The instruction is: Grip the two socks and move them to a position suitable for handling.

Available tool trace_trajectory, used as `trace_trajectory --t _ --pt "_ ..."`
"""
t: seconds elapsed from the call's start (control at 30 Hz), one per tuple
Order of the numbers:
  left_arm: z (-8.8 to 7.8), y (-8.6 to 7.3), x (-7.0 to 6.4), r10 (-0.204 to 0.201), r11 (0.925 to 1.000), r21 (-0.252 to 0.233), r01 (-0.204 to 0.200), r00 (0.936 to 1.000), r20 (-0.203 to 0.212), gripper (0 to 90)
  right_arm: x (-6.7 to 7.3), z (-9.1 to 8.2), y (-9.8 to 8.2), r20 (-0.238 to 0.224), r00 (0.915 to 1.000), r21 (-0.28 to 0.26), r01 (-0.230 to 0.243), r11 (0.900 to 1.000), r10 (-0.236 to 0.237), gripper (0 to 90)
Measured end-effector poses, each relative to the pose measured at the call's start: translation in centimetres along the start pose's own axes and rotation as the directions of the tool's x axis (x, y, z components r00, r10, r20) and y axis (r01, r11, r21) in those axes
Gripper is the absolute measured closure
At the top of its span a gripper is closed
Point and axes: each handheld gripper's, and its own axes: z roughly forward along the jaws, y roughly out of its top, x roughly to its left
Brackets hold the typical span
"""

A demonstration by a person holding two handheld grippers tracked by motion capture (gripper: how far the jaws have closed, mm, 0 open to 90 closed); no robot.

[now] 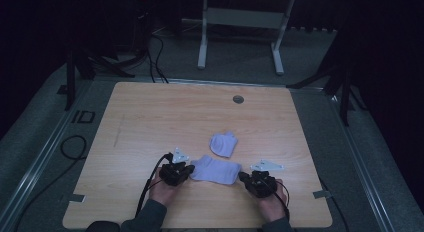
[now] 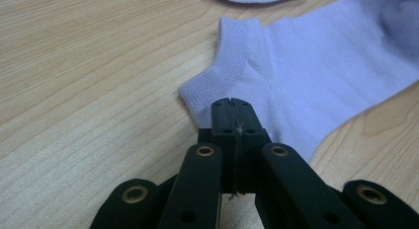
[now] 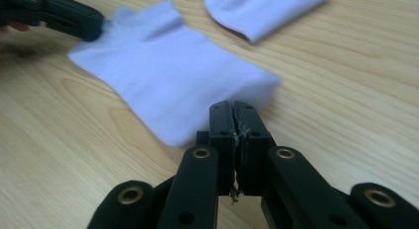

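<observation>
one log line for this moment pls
left gripper: shut at cuff of flat sock | right gripper: shut at its toe end | folded sock: apart on table

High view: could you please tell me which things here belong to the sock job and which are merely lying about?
Part of the job:
- flat sock between the grippers
- folded sock just behind it
- left gripper, jaws shut at the flat sock's cuff end
- right gripper, jaws shut beside its other end

Lying about:
- table with its round grommet
- floor cables
- frame legs beyond the table
</observation>
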Motion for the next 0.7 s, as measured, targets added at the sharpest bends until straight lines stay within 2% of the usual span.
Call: trace_trajectory --t 0.17,0.27,0.4,0.43,0.53,0.57,0.6,0.7 --pt "0.0 0.0 0.0 0.0 1.0 0.001 0.0 1.0 0.0 89.7 -0.6 -0.5 -0.3 0.014 0.9996 -0.006 -0.025 1.0 0.025 87.1" --pt "0.0 0.0 0.0 0.0 1.0 0.0 0.0 1.0 0.0 89.7 -0.7 -1.0 0.0 0.02 0.9994 -0.03 -0.028 0.999 0.029 86.6" --pt "0.0 0.0 0.0 0.002 1.0 0.002 -0.002 1.0 -0.002 89.7 -0.3 -1.4 1.3 0.012 0.9999 -0.06 0.002 0.998 -0.001 85.8" --pt "0.0 0.0 0.0 0.002 1.0 0.001 -0.002 1.0 -0.002 89.7 0.0 -1.3 2.2 0.012 0.9995 -0.066 0.029 0.997 -0.029 85.4" --pt "0.0 0.0 0.0 0.001 1.0 0.002 -0.001 1.0 -0.002 89.7 0.2 -0.8 3.8 0.011 0.9978 -0.068 0.066 0.996 -0.065 84.9" --pt "0.0 0.0 0.0 0.001 1.0 0.002 -0.001 1.0 -0.002 89.6 0.2 -0.8 3.8 0.011 0.9978 -0.068 0.066 0.996 -0.065 84.9" --pt "0.0 0.0 0.0 0.001 1.0 0.002 -0.001 1.0 -0.001 89.6 0.2 -0.2 4.8 0.012 0.9963 -0.064 0.086 0.994 -0.085 84.3" --pt "0.0 0.0 -0.1 -0.002 1.0 0.001 0.002 1.0 -0.001 89.5 0.2 0.5 5.8 0.012 0.9949 -0.059 0.101 0.993 -0.1 84.0"
